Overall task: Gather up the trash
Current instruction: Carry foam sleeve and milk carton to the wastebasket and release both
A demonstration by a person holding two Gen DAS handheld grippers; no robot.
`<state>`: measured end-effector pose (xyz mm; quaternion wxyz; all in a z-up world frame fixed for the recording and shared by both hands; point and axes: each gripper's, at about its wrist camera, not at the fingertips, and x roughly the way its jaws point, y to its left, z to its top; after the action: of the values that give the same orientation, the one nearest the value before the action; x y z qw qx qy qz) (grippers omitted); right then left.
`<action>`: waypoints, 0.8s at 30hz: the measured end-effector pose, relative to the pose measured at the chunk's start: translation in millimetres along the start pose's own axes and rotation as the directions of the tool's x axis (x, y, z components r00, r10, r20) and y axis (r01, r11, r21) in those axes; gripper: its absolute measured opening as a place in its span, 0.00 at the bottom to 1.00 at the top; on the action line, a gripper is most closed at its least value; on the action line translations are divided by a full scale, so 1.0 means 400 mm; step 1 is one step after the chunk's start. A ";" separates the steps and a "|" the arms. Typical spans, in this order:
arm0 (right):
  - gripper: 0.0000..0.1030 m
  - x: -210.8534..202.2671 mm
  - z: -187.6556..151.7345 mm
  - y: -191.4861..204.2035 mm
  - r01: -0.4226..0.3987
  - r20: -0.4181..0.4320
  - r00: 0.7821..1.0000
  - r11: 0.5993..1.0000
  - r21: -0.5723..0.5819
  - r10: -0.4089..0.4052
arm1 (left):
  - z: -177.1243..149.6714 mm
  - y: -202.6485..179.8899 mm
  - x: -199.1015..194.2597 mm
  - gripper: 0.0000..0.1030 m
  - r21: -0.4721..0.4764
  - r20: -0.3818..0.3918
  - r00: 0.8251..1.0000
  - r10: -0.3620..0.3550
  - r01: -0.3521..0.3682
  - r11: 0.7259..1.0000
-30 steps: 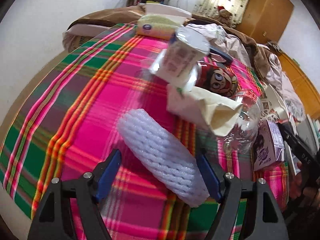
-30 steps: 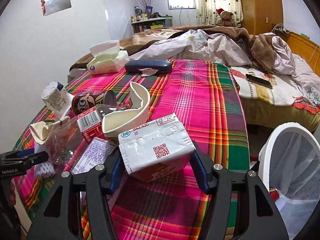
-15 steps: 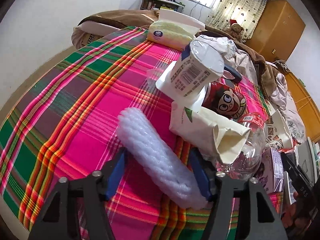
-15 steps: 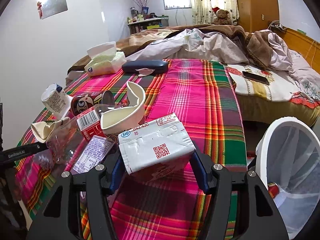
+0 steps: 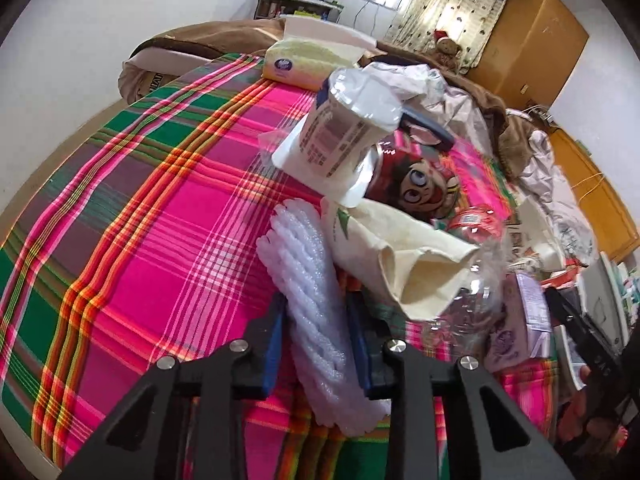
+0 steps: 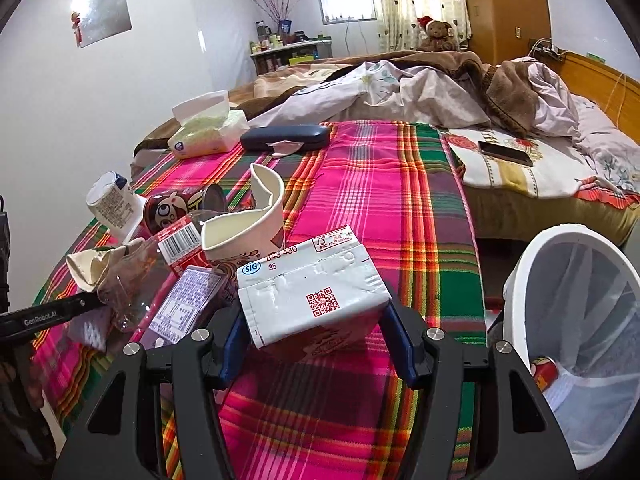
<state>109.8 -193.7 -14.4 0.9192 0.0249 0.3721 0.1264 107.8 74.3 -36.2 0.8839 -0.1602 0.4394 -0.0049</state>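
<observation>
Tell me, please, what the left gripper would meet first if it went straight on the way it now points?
Shut on the white foam net sleeve, the left gripper points along it toward the litter pile. It would probably meet the crumpled cream paper cup first, then the yogurt cup; depth is unclear.

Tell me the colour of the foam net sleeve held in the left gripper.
The ribbed foam net sleeve is white, slightly translucent; the left wrist view shows it best.

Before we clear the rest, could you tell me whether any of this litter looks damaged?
Yes: the paper cup behind the held carton is torn open down its side, and the clear plastic bottle lies crushed.
</observation>
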 end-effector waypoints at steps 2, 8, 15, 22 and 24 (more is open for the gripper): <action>0.58 -0.007 -0.001 -0.003 -0.004 0.005 1.000 1.000 0.006 0.004 | -0.003 -0.007 -0.015 0.31 0.013 0.010 1.000 0.000 0.000 1.000; 0.58 -0.034 -0.004 -0.007 -0.015 0.027 1.000 1.000 0.017 0.015 | -0.004 -0.026 -0.068 0.31 0.040 0.056 0.998 -0.011 0.009 0.999; 0.58 -0.064 -0.003 -0.018 -0.016 0.052 0.999 0.999 0.030 0.014 | 0.003 -0.065 -0.132 0.31 0.090 0.116 0.992 -0.039 0.028 0.996; 0.58 -0.097 -0.004 -0.027 -0.012 0.078 0.997 0.999 0.038 0.009 | 0.005 -0.091 -0.181 0.31 0.121 0.156 0.985 -0.070 0.051 0.991; 0.58 -0.104 -0.005 -0.031 -0.013 0.087 0.996 0.999 0.042 0.009 | 0.002 -0.104 -0.187 0.31 0.141 0.154 0.985 -0.081 0.060 0.988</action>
<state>82.3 -216.2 10.9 0.9330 0.0519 0.3345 0.1222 68.2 46.3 34.1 0.9244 -0.1148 0.3599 -0.0534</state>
